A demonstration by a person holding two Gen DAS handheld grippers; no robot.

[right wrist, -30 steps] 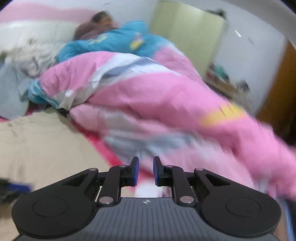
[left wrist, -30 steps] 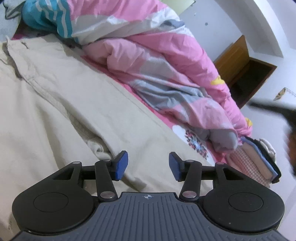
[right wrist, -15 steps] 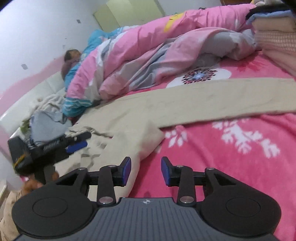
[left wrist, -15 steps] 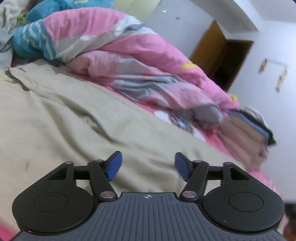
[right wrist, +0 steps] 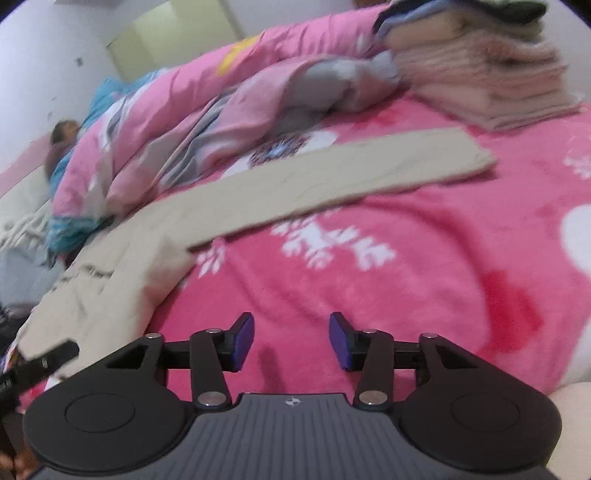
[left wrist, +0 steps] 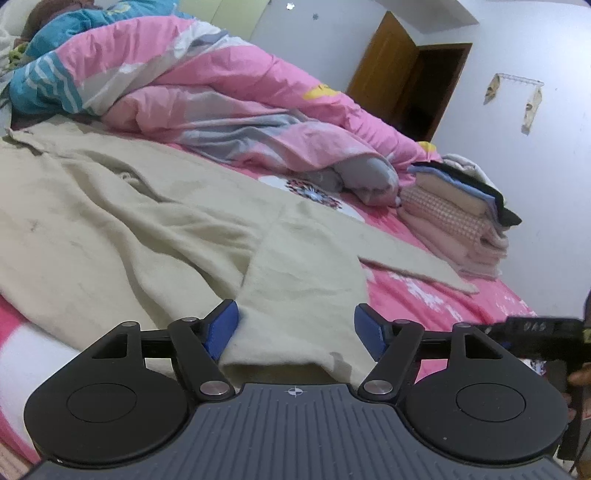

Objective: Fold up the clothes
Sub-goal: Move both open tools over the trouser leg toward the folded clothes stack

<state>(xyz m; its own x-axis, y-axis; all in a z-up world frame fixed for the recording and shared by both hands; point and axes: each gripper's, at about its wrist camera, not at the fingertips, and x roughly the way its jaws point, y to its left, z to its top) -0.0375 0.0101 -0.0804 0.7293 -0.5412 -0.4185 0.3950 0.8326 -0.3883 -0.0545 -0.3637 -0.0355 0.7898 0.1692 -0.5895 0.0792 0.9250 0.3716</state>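
Note:
Beige trousers (left wrist: 147,229) lie spread on the pink bed. The end of the near leg (left wrist: 303,288) lies between the blue pads of my left gripper (left wrist: 295,330), whose jaws are opening wide without pressing the cloth. In the right wrist view the far trouser leg (right wrist: 332,184) stretches off to the right. My right gripper (right wrist: 291,341) hovers low over the pink snowflake blanket (right wrist: 424,295), to the right of the trousers; its jaws are opening with nothing between them. Its black body (left wrist: 535,332) shows blurred at the right edge of the left wrist view.
A rumpled pink duvet (left wrist: 221,92) runs along the far side of the bed, with a person (left wrist: 74,22) in blue lying at its head. A stack of folded clothes (left wrist: 454,225) sits past the trouser legs. A brown door (left wrist: 424,81) stands open behind.
My left gripper has slid along the trousers to the leg end and its jaws have widened. My right gripper has swung down from the duvet to the blanket and opened.

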